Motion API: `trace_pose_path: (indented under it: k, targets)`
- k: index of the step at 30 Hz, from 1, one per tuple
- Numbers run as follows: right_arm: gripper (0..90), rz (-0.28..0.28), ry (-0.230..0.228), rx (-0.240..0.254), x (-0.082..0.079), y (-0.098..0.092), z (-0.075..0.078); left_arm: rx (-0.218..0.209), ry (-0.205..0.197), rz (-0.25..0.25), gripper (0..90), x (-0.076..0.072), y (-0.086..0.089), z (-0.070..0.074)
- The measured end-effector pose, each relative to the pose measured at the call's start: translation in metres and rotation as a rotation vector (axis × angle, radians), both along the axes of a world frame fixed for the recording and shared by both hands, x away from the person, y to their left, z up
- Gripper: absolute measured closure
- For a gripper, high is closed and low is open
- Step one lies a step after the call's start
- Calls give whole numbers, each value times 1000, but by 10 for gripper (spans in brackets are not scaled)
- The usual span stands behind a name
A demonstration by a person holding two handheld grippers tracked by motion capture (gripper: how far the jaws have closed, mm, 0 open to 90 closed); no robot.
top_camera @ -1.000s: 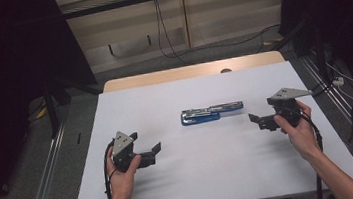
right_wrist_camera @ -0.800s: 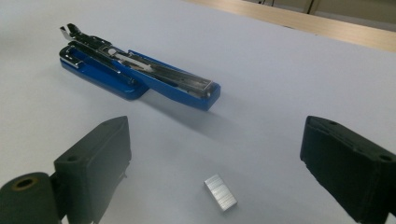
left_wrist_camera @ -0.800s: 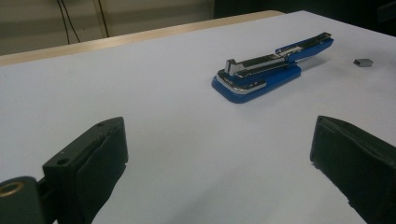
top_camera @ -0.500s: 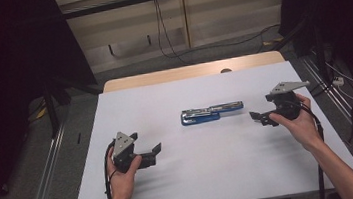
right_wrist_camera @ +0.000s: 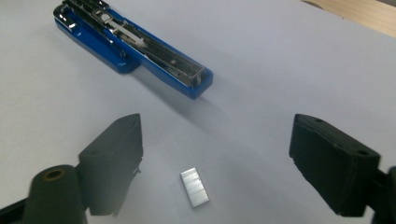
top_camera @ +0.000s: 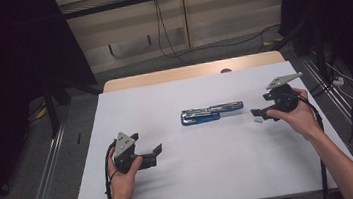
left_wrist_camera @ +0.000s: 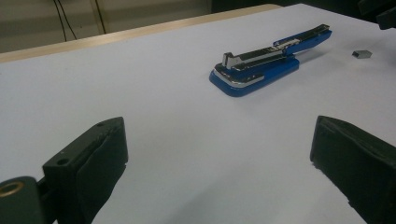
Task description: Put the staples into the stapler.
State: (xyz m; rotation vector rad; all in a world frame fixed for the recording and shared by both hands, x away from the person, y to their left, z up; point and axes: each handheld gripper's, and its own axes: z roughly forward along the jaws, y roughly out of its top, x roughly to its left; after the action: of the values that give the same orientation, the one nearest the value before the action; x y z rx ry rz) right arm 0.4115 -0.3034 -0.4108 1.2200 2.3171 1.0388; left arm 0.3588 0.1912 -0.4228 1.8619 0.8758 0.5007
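We have the white table [top_camera: 213,176] laid out for loading a stapler, and by our reading the work has barely begun.

The blue stapler [top_camera: 211,113] lies near the middle of the table, swung fully open so that its metal magazine channel [right_wrist_camera: 159,51] faces up. From the right gripper view we cannot make out any staples in that channel. So the opening looks done, while the filling and the closing are left.

Our left gripper [top_camera: 156,152] rests low at the near left of the table, well apart from the stapler. Its jaws stand wide with nothing but bare table between them, as the left gripper view shows, with the stapler [left_wrist_camera: 266,65] lying farther off ahead of it.

Our right gripper [top_camera: 258,115] hangs over the right side of the table, just beyond the stapler's far end. Its jaws have just been closing a little, yet they are still well spread and grip nothing.

The strip of staples [right_wrist_camera: 194,186] lies flat on the table between those jaws, clear of both pads, near the stapler's open tip. The left gripper view catches it too, as a small grey block [left_wrist_camera: 362,54].

We judge that the pickup of the strip is the step in hand. After that come lifting it, seating it in the channel, and folding the stapler shut.
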Motion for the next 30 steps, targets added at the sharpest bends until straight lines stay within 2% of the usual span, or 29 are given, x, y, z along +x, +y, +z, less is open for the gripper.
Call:
trace_pose_path:
  k: [3,5,9,12,21,26,30]
  targets:
    - [257,11,13,-4,1,-1,-1,0,1,3,43,0,0,0]
    - [312,29,41,-8,2,-1,-3,-4,1,5,43,0,0,0]
    - [435,84,104,-60,4,2,-7,1,-2,4,43,0,0,0]
    - [501,108,129,-87,5,3,-8,10,0,4,43,0,0,-1]
    - [599,152,198,-135,4,5,-12,9,-4,0,43,0,-2,0]
    - [635,168,209,-180,5,6,-12,15,-6,-5,43,1,-4,-1]
    - [668,176,231,-195,7,7,-15,18,4,-7,43,1,-3,-2]
